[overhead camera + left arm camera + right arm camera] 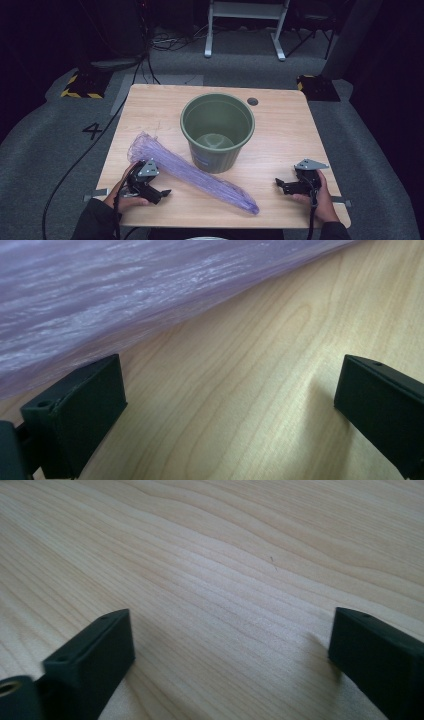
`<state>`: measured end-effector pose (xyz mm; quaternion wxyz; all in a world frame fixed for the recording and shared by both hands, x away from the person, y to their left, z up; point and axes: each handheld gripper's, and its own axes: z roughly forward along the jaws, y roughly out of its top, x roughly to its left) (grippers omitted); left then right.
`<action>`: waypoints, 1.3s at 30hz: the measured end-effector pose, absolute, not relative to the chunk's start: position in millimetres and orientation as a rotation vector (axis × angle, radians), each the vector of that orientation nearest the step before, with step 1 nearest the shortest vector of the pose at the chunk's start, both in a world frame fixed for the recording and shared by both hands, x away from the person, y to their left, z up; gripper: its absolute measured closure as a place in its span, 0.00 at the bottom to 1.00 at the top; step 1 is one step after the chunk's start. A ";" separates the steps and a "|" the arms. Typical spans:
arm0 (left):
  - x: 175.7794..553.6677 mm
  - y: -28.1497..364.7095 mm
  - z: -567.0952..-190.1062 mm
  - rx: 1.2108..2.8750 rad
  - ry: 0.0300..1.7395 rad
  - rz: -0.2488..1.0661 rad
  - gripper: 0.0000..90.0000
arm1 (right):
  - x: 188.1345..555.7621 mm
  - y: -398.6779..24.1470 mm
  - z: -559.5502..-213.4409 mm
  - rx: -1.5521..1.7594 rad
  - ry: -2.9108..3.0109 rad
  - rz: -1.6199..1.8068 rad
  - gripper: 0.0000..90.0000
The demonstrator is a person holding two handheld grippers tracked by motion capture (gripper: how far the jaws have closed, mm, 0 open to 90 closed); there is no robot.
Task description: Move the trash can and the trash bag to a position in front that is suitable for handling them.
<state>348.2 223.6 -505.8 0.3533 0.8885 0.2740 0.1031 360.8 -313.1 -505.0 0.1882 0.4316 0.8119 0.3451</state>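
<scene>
Item: purple plastic bag, bunched long, lying diagonally on the table before the green bin. Likely light, limp, slippery (best pinched at one end). Left gripper just beside it, jaws apart, empty; right gripper well apart, likewise spread.

One green plastic bin, upright near the middle of the wooden table. One purple mesh bag, lying flat and stretched out just in front of the bin and to its left, seen also in the left gripper view. Two handheld grippers: left gripper left of the bin by the bag, right gripper right of the bin. One small round hole in the tabletop behind the bin.
</scene>
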 end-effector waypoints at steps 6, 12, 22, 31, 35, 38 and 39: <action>350.1 223.0 -505.8 2.297 0.709 0.268 0.00 | 357.1 -314.2 -502.4 1.179 2.259 1.018 0.19; 350.3 222.6 -505.8 2.294 0.716 0.270 0.00 | 354.0 -302.4 -487.6 1.105 2.252 1.103 0.21; 350.1 222.2 -505.5 2.296 0.724 0.275 0.00 | 354.1 -258.5 -436.9 0.878 2.247 1.234 0.21; 349.9 221.4 -505.5 2.294 0.733 0.278 0.00 | 360.8 -221.4 -390.5 0.708 2.250 1.303 0.21; 349.9 221.4 -505.6 2.294 0.732 0.279 0.00 | 364.8 -212.7 -377.9 0.664 2.250 1.289 0.22; 349.9 221.5 -505.5 2.294 0.733 0.279 0.00 | 368.9 -209.5 -373.6 0.657 2.253 1.300 0.21; 349.9 221.5 -505.5 2.294 0.733 0.278 0.00 | 369.9 -208.2 -372.6 0.649 2.255 1.304 0.21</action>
